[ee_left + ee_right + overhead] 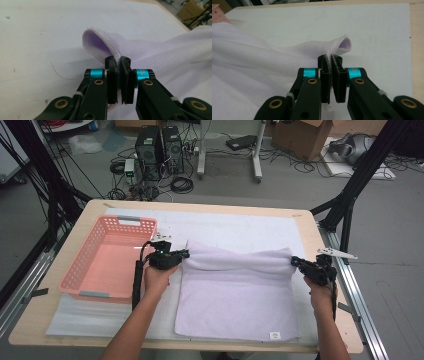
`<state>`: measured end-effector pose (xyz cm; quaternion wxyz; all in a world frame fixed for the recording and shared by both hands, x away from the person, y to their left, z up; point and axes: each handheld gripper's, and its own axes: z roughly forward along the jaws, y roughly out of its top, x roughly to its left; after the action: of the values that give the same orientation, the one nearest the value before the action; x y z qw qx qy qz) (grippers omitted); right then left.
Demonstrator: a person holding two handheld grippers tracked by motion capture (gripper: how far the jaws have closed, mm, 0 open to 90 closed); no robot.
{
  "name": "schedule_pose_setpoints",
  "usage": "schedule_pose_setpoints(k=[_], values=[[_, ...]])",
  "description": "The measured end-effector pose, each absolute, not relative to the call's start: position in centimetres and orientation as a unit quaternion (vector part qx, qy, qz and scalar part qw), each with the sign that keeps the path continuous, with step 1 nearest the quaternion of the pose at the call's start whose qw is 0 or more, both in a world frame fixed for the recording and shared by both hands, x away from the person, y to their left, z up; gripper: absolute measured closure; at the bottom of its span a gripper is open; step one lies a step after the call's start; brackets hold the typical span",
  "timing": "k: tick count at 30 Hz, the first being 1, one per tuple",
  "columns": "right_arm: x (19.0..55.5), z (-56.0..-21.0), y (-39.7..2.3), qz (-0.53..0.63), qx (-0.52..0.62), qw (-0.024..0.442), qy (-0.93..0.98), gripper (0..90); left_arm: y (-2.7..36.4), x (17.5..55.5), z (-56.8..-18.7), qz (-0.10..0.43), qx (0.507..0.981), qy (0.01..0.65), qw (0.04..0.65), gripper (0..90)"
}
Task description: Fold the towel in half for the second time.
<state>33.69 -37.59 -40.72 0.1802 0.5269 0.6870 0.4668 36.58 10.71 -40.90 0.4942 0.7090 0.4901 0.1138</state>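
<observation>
- Lilac towel (235, 295) spread flat on the white mat (240, 227) at the middle of the wooden table (310, 227); far edge raised off the mat into a soft ridge between the two grippers; near edge flat, with a small white label (274, 335) by its near right corner
- Left gripper (184, 254) at the towel's far left corner; jaws clamped tight on the hemmed edge; in the left gripper view (119, 65) stitched hem pinched between the black pads, corner of the cloth curling up into a loop just beyond the tips; violet inner side visible inside that loop
- Right gripper (295, 261) at the towel's far right corner; jaws likewise closed on the hem; in the right gripper view (331, 64) white stitching caught between the pads, a small flap of cloth standing up past the tips
- Both corners lifted clear of the mat; cloth between them sagging slightly in the middle; rest of the towel lying on the mat
- Hands and forearms entering from the near edge of the table, one on each gripper, well apart at the towel's width
- Pink plastic basket (80, 270) on the left part of the table, just beside the left gripper; not touching the towel
- Computer towers (160, 150), loose cables and a cardboard box (305, 137) on the floor beyond the table
</observation>
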Motion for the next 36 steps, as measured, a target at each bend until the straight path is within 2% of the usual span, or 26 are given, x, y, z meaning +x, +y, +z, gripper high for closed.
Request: schedule_pose_setpoints(k=[8, 21, 23, 25, 28, 31, 36], values=[[29.8, -41.0, -38.1, 0.472, 0.514, 0.176, 0.694, 86.1, 11.0, 33.6, -40.3, 0.108, 0.722, 0.463, 0.502, 85.0], [26.4, -42.2, -37.6, 0.428, 0.516, 0.153, 0.726, 85.9, 11.5, 29.3, -43.1, 0.088, 0.746, 0.452, 0.482, 84.1], [26.3, -42.5, -37.5, 0.413, 0.517, 0.153, 0.734, 83.3, 11.4, 29.5, -43.4, 0.092, 0.75, 0.454, 0.472, 78.2], [26.4, -42.3, -37.5, 0.414, 0.526, 0.161, 0.726, 70.6, 11.5, 30.0, -43.3, 0.094, 0.742, 0.463, 0.476, 60.1], [26.9, -41.6, -38.0, 0.429, 0.538, 0.172, 0.705, 59.8, 11.8, 30.9, -42.7, 0.1, 0.732, 0.467, 0.487, 47.8], [27.9, -41.0, -38.2, 0.427, 0.545, 0.177, 0.699, 53.7, 11.7, 32.0, -42.3, 0.101, 0.731, 0.471, 0.484, 44.1], [30.5, -41.1, -37.6, 0.409, 0.551, 0.16, 0.71, 47.2, 11.0, 33.8, -42.6, 0.088, 0.732, 0.473, 0.482, 43.4]])
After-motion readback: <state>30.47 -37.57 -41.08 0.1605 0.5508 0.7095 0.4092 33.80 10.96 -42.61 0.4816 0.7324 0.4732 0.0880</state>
